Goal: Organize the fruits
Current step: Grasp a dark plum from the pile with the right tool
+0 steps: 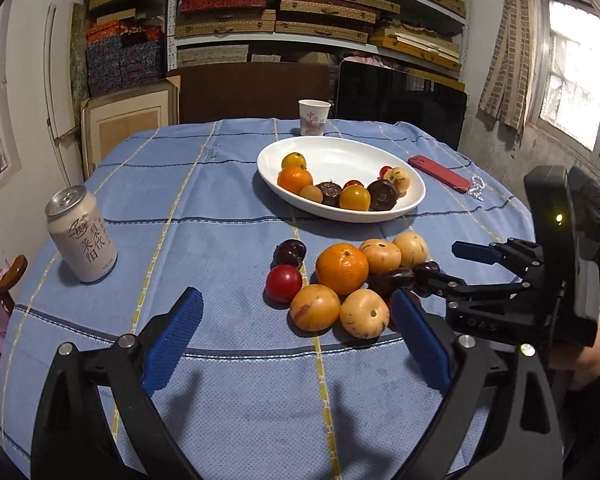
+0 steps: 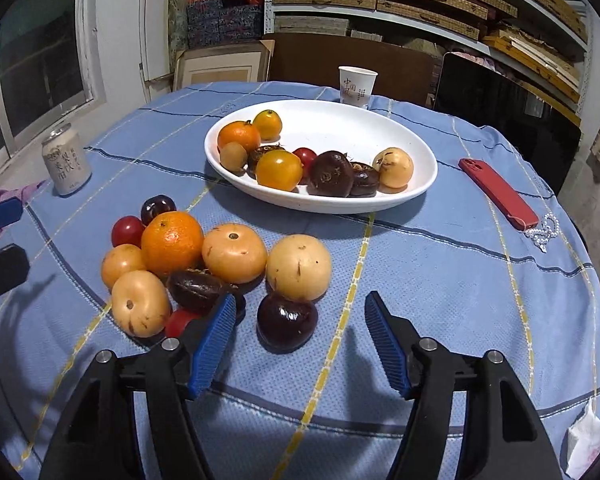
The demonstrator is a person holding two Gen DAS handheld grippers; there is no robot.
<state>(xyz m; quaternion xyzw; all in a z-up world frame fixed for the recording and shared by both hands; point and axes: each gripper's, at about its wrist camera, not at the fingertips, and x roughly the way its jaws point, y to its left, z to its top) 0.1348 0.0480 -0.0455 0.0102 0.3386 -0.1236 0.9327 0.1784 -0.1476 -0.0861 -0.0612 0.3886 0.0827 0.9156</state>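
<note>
A white oval bowl [image 1: 340,154] [image 2: 340,128] holds several small fruits: oranges, yellow and red tomatoes, dark chestnut-like ones. In front of it a loose pile lies on the blue cloth: an orange [image 1: 342,268] [image 2: 172,242], tan round fruits, a red tomato [image 1: 284,283] and dark plums. My left gripper [image 1: 296,294] stands wide open just short of the pile, with nothing between its pads. My right gripper [image 2: 300,298] [image 1: 440,264] is open at the pile's right side. A dark plum [image 2: 287,322] lies between its fingers, untouched by the pads.
A drink can [image 1: 82,236] [image 2: 66,164] stands at the left. A paper cup [image 1: 314,117] [image 2: 356,85] is behind the bowl. A red phone [image 1: 440,173] [image 2: 498,194] with a bead charm lies to the right. A crumpled tissue [image 2: 586,440] sits near the front right edge.
</note>
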